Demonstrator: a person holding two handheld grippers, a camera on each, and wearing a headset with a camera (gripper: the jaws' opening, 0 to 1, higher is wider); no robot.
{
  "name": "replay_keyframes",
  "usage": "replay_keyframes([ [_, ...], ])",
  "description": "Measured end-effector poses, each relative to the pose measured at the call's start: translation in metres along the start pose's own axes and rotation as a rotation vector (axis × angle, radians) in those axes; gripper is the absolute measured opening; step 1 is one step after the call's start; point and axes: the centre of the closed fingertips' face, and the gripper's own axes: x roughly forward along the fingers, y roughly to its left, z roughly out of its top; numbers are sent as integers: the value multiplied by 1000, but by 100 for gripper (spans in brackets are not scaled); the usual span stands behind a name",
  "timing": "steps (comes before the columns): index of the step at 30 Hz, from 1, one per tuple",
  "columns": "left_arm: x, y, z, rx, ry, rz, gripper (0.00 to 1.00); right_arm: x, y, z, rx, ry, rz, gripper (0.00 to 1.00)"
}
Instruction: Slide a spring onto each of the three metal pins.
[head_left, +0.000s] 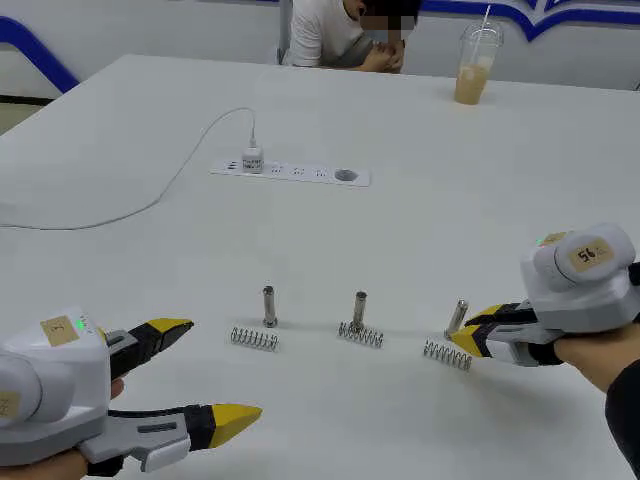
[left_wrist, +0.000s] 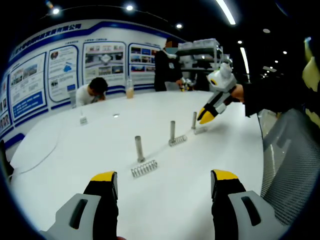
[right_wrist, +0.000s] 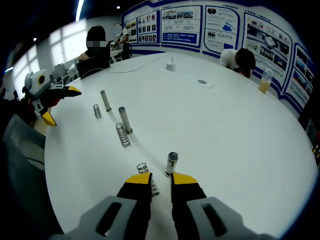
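White table (head_left: 420, 180), broad and mostly bare. At the far side are a power strip (head_left: 290, 171) with one plug in it, a cup (head_left: 477, 68) with a straw, and a seated person (head_left: 335, 35).

Three pins stand upright in a row across the near middle: left pin (head_left: 269, 305), middle pin (head_left: 359, 311), right pin (head_left: 457, 318). Each has its own spring lying flat on the table just in front of it: left spring (head_left: 254, 339), middle spring (head_left: 360, 335), right spring (head_left: 446, 354). None is on a pin yet. The one-to-one layout looks deliberate, keeping each reach short.

Right gripper (right_wrist: 161, 177) is low at the right end of the row, its yellow tips against the near end of the right spring and just beside the right pin's base. Its jaws are drawn close with only a narrow slot between them. The spring's end sits at the left jaw's tip, and whether it is pinched cannot be told. The narrow setting suits a thin coil, so this reads as the start of the first pick.

Left gripper (head_left: 218, 368) hovers near left, well apart from the pins. Its jaws are spread wide and hold nothing. It looks to be waiting, possibly to steady a pin or take the left spring.
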Motion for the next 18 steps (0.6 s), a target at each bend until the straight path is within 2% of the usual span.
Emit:
replay_keyframes([
  [12,0,0,-2,-2,2,1,77,3,12,-14,-49,32,76,17],
  [18,1,-1,-2,-2,4,-2,77,5,13,-20,-71,46,106,17],
])
